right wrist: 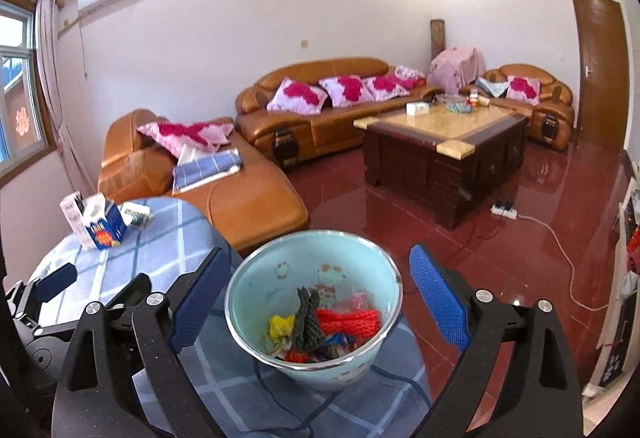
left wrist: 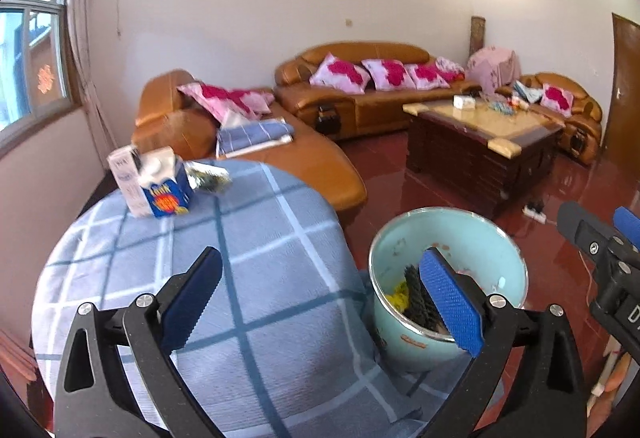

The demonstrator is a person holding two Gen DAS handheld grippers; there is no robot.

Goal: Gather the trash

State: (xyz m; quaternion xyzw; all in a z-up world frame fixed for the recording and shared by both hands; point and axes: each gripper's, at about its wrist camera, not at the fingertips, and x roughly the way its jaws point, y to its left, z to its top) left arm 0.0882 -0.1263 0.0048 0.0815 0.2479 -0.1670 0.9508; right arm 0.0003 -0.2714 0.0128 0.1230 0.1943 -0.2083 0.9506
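A round surface (left wrist: 256, 238) draped in a soft blue-grey cloth with a pale and dark check pattern carries the task's things. Near its right edge stands a pale turquoise bucket (right wrist: 312, 266), round and smooth-walled with a shiny metal rim and faded printed figures inside. It holds trash: a coil of red mesh netting (right wrist: 350, 320), a dark twisted ribbed piece (right wrist: 306, 314), a crumpled yellow wrapper (right wrist: 280, 326) and smaller scraps too jumbled to identify.

At the surface's far left sits a blue-and-white carton (left wrist: 164, 184) with a peaked top, a white box (left wrist: 124, 174) leaning just behind it and a crinkled shiny foil wrapper (left wrist: 210, 178) just beside it; all are blurred in the left view.

The left gripper (left wrist: 320, 302) hangs spread wide and empty over the cloth, its blue textured pads (left wrist: 452, 302) edged with small teeth; its right finger overlaps the bucket's rim. The right gripper (right wrist: 320, 302) is likewise spread, flanking the bucket without visibly touching it.

Behind are tan leather sofas (right wrist: 320, 94) with pink floral cushions, a dark wooden coffee table (right wrist: 444, 142) and a glossy red floor (right wrist: 520, 238).
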